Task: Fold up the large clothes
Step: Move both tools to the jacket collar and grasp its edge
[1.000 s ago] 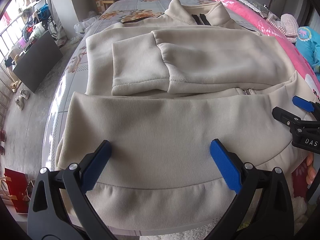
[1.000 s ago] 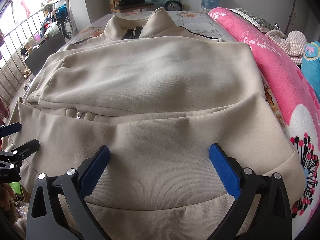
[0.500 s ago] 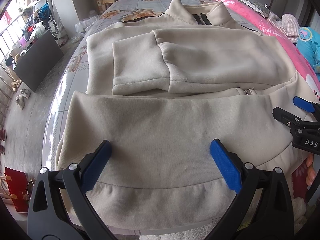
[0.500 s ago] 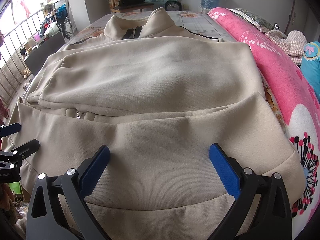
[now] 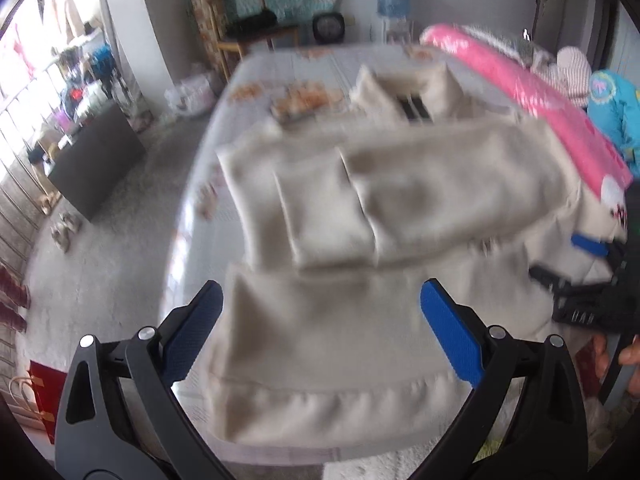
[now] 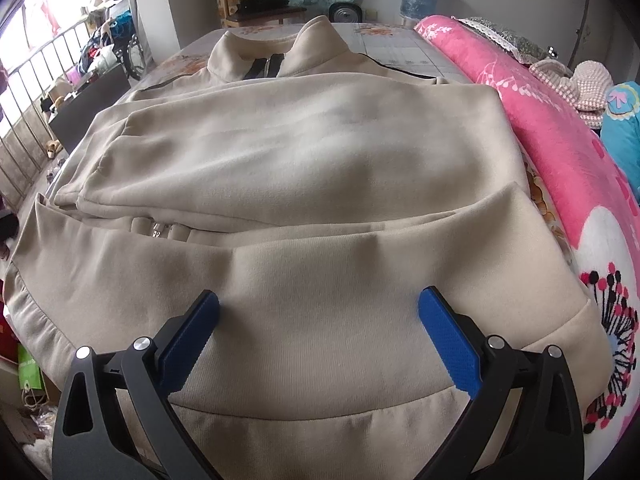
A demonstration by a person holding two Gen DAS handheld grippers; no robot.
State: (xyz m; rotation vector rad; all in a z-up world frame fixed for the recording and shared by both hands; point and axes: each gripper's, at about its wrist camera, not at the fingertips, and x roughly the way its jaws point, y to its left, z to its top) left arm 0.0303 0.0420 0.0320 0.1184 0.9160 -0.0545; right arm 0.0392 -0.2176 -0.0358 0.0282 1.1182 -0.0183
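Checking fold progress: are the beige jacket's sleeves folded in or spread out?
Folded in. On the beige jacket, both sleeves lie crossed over the chest, cuffs on the body; the hem isn't folded up yet.

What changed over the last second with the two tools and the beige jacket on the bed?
The left tool pulled back and up from the jacket: its view is motion-blurred, and the garment looks smaller and farther off, with more floor showing. It took hold of nothing; its jaws stand open over the hem. The right tool stayed open above the hem, and the jacket lies folded as before.
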